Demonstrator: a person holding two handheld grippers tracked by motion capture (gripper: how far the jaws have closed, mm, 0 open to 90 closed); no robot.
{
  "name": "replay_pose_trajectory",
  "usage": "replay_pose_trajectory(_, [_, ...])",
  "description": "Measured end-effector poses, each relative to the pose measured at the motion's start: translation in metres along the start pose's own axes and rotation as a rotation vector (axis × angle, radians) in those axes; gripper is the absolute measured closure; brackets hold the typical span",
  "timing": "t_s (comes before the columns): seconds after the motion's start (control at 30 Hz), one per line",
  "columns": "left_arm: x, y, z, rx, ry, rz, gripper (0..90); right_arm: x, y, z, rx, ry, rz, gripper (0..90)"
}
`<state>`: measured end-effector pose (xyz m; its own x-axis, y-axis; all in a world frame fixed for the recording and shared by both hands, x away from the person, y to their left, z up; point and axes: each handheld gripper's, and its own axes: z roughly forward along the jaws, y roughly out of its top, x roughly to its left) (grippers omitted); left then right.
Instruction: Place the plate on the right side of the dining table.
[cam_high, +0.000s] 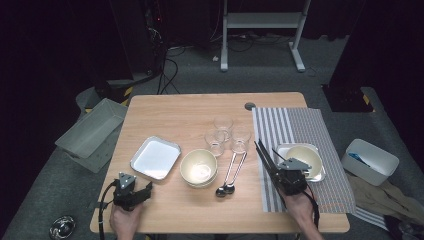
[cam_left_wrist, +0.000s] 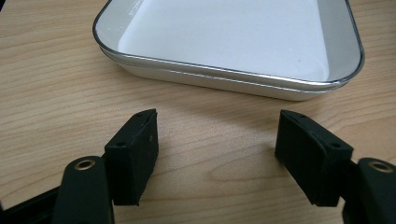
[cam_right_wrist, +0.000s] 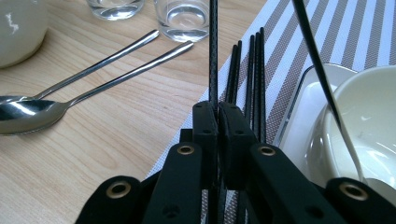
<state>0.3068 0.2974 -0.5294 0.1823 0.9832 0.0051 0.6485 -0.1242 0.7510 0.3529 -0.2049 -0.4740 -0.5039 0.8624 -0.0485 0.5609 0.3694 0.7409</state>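
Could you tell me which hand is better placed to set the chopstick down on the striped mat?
The right. Its tongs are already shut on a chopstick above the mat, beside the other chopsticks. The left tongs hang open and empty by the tray.

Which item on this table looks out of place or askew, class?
One black chopstick leans slanted into the bowl on the striped mat, apart from the other chopsticks lying flat beside it. The right gripper pinches another chopstick. Nothing looks spilled or broken.
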Motion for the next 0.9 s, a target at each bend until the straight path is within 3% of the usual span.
replay_pose_trajectory(0.9, [0.000,0.000,0.000,0.000,0.000,0.001,30.3,-0.003,0.006,-0.024,-0.063,0.011,-0.001,86.4])
